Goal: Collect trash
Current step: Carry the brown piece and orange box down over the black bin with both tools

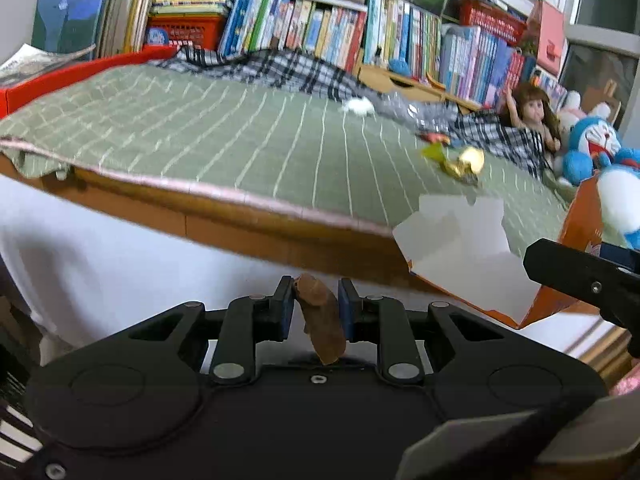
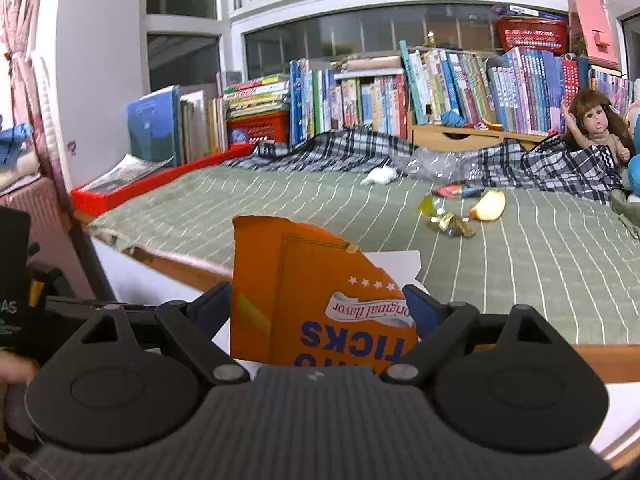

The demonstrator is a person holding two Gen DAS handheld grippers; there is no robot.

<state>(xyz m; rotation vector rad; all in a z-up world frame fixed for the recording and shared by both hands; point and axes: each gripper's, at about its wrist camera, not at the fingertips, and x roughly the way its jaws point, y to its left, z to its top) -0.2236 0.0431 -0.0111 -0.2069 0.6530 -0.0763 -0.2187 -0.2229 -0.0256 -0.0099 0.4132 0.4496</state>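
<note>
The job is partly done, I think. The left gripper [image 1: 316, 312] has its two blue pads pinched on a small brown scrap that looks like a dried peel or leaf [image 1: 322, 316]. The right gripper [image 2: 320, 320] has its claws wide around an open orange cardboard snack box with blue letters and a white inside [image 2: 320, 300], and it holds the box. In the left view the box's open white mouth [image 1: 460, 240] is just to the right of the brown scrap, at the near edge of the bed. So the scrap looks ready to go into the box, but it is not in yet.

More trash is left on the bed with the green blanket with thin white lines [image 2: 280, 200]. Toward the far right side lie a crumpled gold shiny wrapper [image 2: 450, 222], a small yellow-green wrapper [image 2: 426, 202], a pale yellow curved peel [image 2: 490, 205], and a flat red and blue packet [image 2: 456, 191]. Near the far edge, by the black and white checked cloth [image 2: 340, 148], sit a white crumpled tissue [image 2: 380, 175] and a clear crinkly plastic bag [image 2: 440, 164].

The brown scrap is thin, dry and a bit curled. It hangs at a tilt between the pads.
</note>
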